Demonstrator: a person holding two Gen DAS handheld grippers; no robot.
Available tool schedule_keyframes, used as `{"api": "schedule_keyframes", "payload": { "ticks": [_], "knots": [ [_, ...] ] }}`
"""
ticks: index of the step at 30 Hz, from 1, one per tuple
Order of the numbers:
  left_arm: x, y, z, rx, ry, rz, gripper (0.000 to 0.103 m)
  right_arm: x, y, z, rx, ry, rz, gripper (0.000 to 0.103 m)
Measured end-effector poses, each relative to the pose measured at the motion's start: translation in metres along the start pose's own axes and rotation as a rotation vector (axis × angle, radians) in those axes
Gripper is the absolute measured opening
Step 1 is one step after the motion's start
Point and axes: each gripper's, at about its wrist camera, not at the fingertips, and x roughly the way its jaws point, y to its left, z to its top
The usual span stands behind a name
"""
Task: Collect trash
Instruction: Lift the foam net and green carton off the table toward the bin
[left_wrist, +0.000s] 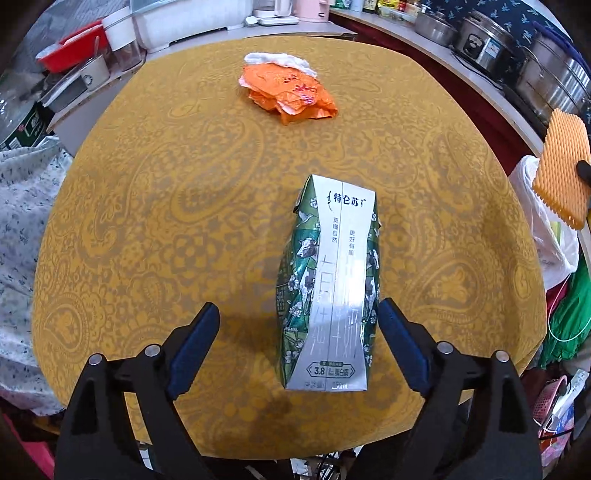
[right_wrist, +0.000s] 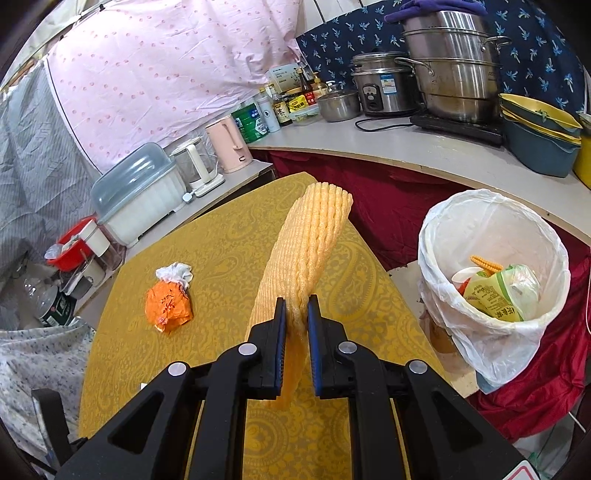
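A green and white milk carton (left_wrist: 328, 284) lies flat on the yellow tablecloth (left_wrist: 166, 221). My left gripper (left_wrist: 297, 314) is open, its fingers to either side of the carton's near half, the right pad close to its edge. An orange wrapper with white tissue (left_wrist: 290, 88) lies further back; it also shows in the right wrist view (right_wrist: 168, 299). My right gripper (right_wrist: 296, 306) is shut on an orange foam net sleeve (right_wrist: 310, 240), held above the table. The sleeve also shows in the left wrist view (left_wrist: 563, 166). A bin lined with a white bag (right_wrist: 491, 332) stands to the right, holding trash.
A counter (right_wrist: 406, 147) behind the table carries steel pots (right_wrist: 450, 62), a rice cooker (right_wrist: 384, 85), bottles, kettles and a plastic box (right_wrist: 136, 195). Floral cloth (left_wrist: 22, 221) lies left of the table. Red cloth (right_wrist: 388, 206) hangs under the counter.
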Motion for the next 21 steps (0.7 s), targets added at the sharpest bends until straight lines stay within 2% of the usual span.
{"api": "schedule_keyframes", "payload": {
  "ticks": [3,6,8,9,13,21],
  "knots": [
    [0.005,-0.004,-0.001,-0.003,0.022,-0.024,0.08,-0.002,-0.003,-0.003,0.006,0.004,-0.003,0.011],
    [0.014,-0.01,-0.004,0.008,0.051,-0.035,0.07,-0.003,-0.004,-0.006,0.008,0.009,0.001,0.011],
    [0.021,-0.011,-0.007,0.01,0.079,-0.047,0.055,-0.004,-0.005,-0.008,0.009,0.012,0.003,0.011],
    [0.022,-0.011,-0.008,0.008,0.086,-0.05,0.051,-0.004,-0.006,-0.009,0.008,0.015,0.004,0.011],
    [0.018,-0.015,-0.009,0.019,0.074,-0.058,0.051,-0.005,-0.008,-0.014,0.012,0.022,0.003,0.011],
    [-0.02,-0.032,0.0,0.079,-0.021,-0.061,0.051,-0.014,-0.018,-0.009,0.031,-0.003,-0.002,0.011]
  ]
}}
